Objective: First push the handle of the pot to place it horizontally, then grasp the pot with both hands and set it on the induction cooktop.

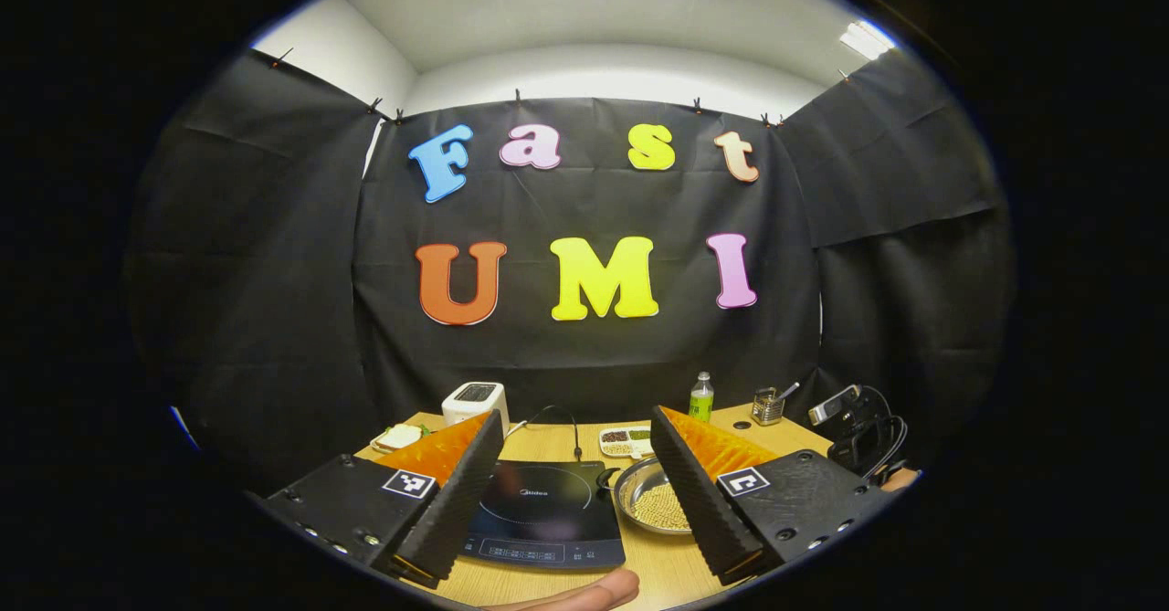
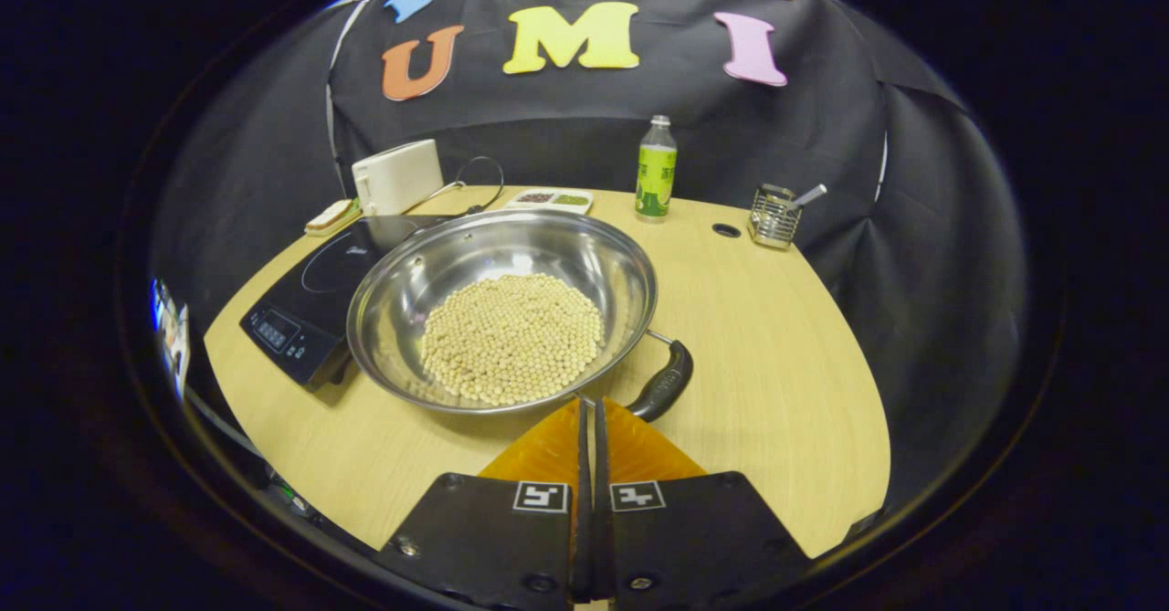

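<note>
A steel pot (image 2: 415,273) holding pale beans (image 2: 511,337) sits on the wooden table, just right of the black induction cooktop (image 2: 306,305). Its black handle (image 2: 665,381) sticks out at the near right, slanted. My right gripper (image 2: 589,403) is shut with nothing in it, its tips at the pot's near rim just left of the handle. In the left gripper view, my left gripper (image 1: 575,419) is open wide above the table, with the cooktop (image 1: 548,506) between its fingers and the pot (image 1: 630,488) partly hidden behind the right finger.
At the back stand a white toaster (image 2: 397,175), a seasoning tray (image 2: 551,198), a green bottle (image 2: 656,173) and a utensil holder (image 2: 774,215). A plate of bread (image 1: 399,436) lies far left. A black device with cables (image 1: 858,428) is at the right edge. A person's finger (image 1: 584,593) shows at the bottom.
</note>
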Tool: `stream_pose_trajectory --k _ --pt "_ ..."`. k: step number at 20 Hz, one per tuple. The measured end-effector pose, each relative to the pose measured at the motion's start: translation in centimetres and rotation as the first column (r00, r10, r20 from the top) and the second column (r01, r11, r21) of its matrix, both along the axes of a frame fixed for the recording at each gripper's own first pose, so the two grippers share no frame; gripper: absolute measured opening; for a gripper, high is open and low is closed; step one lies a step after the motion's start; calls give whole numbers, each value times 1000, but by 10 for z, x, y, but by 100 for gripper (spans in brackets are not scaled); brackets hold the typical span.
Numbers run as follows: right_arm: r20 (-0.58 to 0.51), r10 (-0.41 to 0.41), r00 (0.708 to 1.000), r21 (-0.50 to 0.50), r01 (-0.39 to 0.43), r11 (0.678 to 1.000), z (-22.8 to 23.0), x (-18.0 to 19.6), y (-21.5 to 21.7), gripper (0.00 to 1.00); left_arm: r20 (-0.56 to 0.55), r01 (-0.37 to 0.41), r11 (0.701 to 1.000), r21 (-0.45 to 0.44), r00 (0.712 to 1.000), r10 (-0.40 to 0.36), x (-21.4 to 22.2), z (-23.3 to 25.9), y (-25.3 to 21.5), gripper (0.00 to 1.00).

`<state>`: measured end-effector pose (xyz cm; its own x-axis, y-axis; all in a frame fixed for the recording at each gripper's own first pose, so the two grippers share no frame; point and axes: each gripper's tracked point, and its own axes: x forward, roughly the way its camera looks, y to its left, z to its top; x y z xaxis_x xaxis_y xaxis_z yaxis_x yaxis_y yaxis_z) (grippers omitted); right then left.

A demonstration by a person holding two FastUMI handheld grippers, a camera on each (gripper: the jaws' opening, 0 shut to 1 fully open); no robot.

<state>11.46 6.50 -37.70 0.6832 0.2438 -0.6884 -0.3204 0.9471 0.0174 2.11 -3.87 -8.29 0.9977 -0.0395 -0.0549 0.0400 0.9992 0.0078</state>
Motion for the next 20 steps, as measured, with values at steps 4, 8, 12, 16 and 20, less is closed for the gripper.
stream_pose_trajectory --k 4,8,12,16,20 --pt "-14 -19 1000 28 19 999 1 22 -11 4 -39 42 998 -54 998 -44 20 -13 -14 96" --pt "-24 -48 999 53 49 997 0 46 -20 4 -65 33 999 -36 997 -35 40 -25 -14 96" --pt "5 -57 998 22 57 998 -1 64 -27 4 -102 25 999 -19 994 -27 56 -39 -15 96" --pt "23 -67 997 9 67 998 -3 78 -31 4 -135 26 1000 -5 990 -27 69 -51 -17 96" --pt "13 -81 997 22 80 997 -3 85 -32 1 -145 16 1000 -6 989 -17 77 -56 -15 96"
